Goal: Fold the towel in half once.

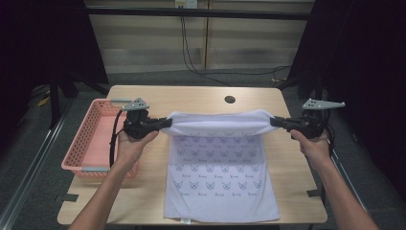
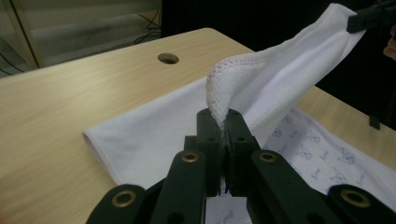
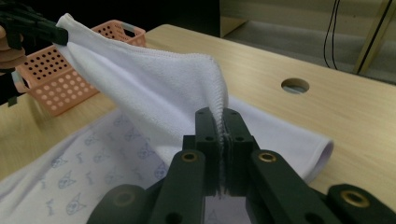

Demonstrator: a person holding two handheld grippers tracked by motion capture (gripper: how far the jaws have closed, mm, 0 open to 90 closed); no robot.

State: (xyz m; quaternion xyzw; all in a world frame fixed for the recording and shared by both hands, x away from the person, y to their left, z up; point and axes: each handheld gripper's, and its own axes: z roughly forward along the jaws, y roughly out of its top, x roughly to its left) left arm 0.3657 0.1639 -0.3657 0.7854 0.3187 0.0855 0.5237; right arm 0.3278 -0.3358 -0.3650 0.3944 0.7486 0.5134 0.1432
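- High view shows a white towel [image 1: 218,158] spread lengthwise down the middle of the wooden table [image 1: 143,191], its far edge lifted off the surface and strung between the two tools.
- Left gripper [image 1: 163,123] pinches the far left corner of the towel; in the left gripper view its black jaws are pressed together on the stitched hem [image 2: 219,100].
- Right gripper [image 1: 276,121] clamps the far right corner in the same way, jaws closed on the hem [image 3: 219,105] in the right gripper view.
- The raised edge runs straight across the table from one tool to the other, sagging slightly in the middle; the towel's long axis runs from that edge toward the person, with the near end lying flat by the table's front edge.
- The fold, as I judge it, turns on this: the free near end lies toward the person from both grippers, so carrying the held edge that way would lay the far half over the near half. Both hands stand about equally far from it, one at each side.
- The cloth is soft terry, plain white on the lifted side, printed with small blue cat-face motifs on the side facing up on the table; it drapes limply and would shift if the pull were uneven.
- A pink perforated plastic basket [image 1: 91,139] stands at the table's left edge, just beside the left hand [image 1: 131,143]; a round cable hole [image 1: 230,99] sits beyond the towel.
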